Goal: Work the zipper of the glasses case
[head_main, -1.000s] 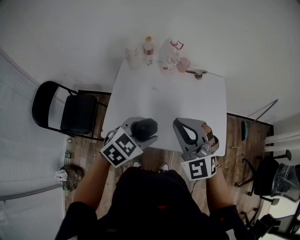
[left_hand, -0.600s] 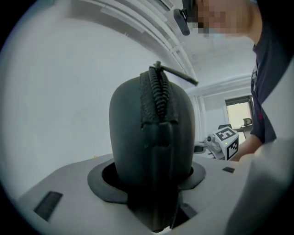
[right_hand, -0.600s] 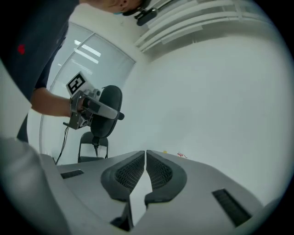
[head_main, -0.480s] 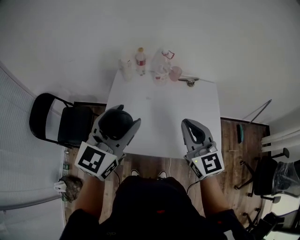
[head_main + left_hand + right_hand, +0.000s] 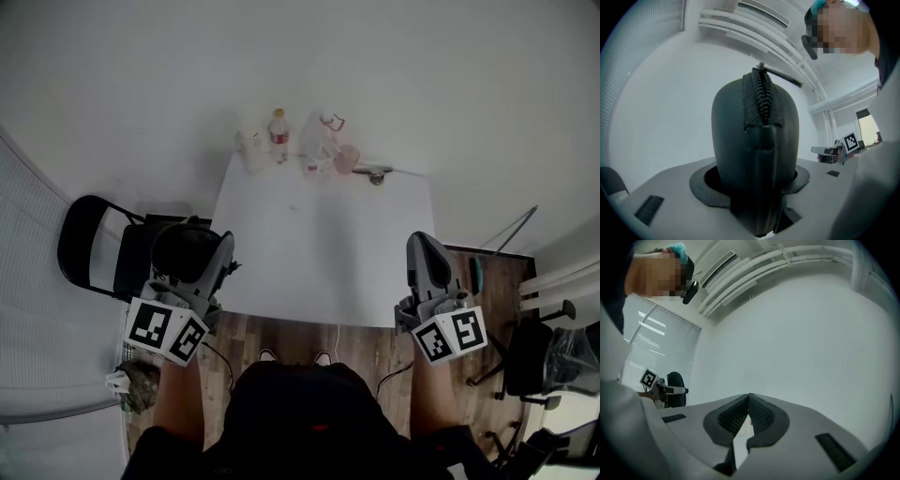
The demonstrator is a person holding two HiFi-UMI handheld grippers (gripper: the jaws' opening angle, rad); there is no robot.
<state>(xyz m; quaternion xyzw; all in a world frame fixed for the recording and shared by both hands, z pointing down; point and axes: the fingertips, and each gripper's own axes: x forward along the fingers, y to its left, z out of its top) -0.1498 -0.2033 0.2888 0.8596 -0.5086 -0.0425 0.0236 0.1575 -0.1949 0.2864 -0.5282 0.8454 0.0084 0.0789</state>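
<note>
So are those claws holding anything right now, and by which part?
The left gripper clamps the dark glasses case by one end, zipper edge facing its camera. The right gripper is shut on nothing.

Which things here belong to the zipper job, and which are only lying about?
For the job: glasses case, held in left gripper; right gripper, shut and empty.
Lying about: bottle, pink cup and plastic bag at the far edge of the table; black chair.
</note>
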